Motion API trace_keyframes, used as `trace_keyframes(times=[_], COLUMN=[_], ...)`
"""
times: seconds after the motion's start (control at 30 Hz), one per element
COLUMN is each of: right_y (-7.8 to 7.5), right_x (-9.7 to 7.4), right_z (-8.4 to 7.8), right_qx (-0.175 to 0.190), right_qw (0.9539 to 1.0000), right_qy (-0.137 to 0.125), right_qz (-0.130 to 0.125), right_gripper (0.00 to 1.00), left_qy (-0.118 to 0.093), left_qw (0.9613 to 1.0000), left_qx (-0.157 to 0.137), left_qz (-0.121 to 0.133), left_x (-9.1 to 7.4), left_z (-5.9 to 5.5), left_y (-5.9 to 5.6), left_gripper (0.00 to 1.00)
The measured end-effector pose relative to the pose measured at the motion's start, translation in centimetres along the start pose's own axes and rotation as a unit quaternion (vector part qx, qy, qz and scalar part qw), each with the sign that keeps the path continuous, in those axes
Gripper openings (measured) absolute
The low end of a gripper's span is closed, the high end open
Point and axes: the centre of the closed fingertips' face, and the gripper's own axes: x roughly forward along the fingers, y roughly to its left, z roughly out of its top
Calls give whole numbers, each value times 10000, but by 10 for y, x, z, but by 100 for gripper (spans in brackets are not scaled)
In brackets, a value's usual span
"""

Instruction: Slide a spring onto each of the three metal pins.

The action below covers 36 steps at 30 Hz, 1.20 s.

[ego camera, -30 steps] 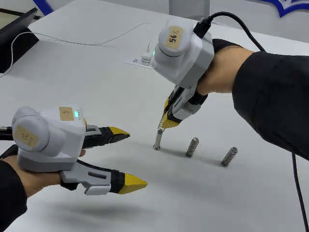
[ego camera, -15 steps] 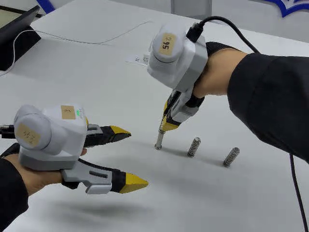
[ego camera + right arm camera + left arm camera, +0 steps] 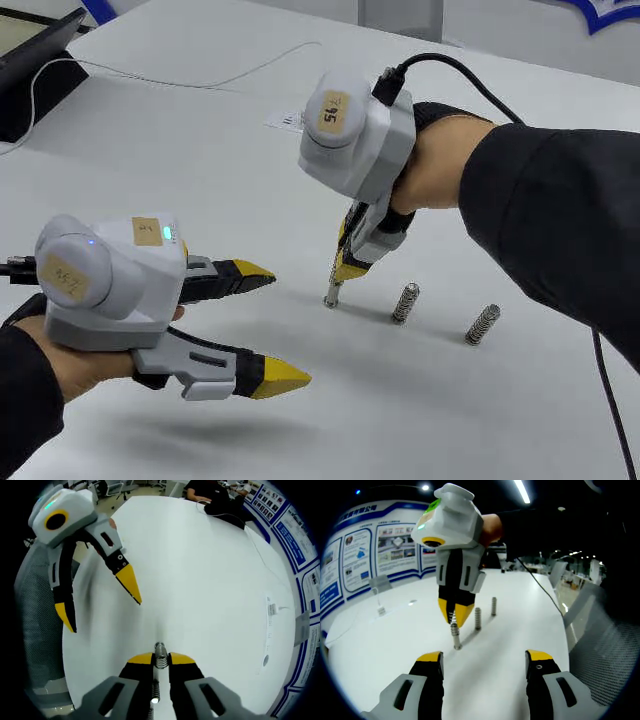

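Observation:
Three metal pins stand in a row on the white table. The middle pin [image 3: 404, 302] [image 3: 478, 618] and the right pin [image 3: 481, 324] [image 3: 494, 606] each carry a spring. My right gripper [image 3: 348, 268] [image 3: 455, 616] [image 3: 161, 659] is shut on a third spring [image 3: 160, 654] [image 3: 452, 617]. It holds that spring upright over the top of the left pin [image 3: 330, 294] [image 3: 455, 638], whose bare lower shaft shows below the tips. My left gripper [image 3: 268, 324] [image 3: 484, 657] [image 3: 100, 602] hovers open to the left of the pins, with nothing between its yellow-tipped fingers.
A black cable [image 3: 470, 72] runs from the right gripper off the back. A thin white wire [image 3: 190, 88] crosses the far table toward a dark monitor [image 3: 30, 70] at the back left. A small white label stand [image 3: 288, 122] sits behind the right gripper.
The right gripper has come down a little, bringing the spring lower over the left pin. The left gripper has stayed nearly still.

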Motion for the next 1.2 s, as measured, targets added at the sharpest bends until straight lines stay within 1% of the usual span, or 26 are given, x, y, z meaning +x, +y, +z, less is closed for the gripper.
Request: trace_keyframes(times=[0.13, 0.53, 0.93, 1.13, 1.2], right_y=[1, 0, 2, 3, 3], right_x=[6, 23, 32, 33, 34], right_z=[-2, -6, -7, -9, -9], right_qx=[28, 203, 275, 283, 292], right_qw=[10000, 9997, 9994, 9994, 9994], right_qy=[53, 48, 73, 72, 51], right_qz=[31, 109, 182, 183, 186], right_gripper=[12, 13, 13, 13, 15], left_qy=[4, 38, 55, 57, 52], left_qw=[10000, 10000, 10000, 10000, 10000], left_qx=[-7, -8, -19, -23, -22], left_qz=[5, -13, -12, -7, -6], left_x=[0, 1, 1, 1, 1], left_z=[0, -2, -2, -2, -2], left_y=[1, 0, 0, 0, 0], left_gripper=[67, 67, 67, 67, 67])
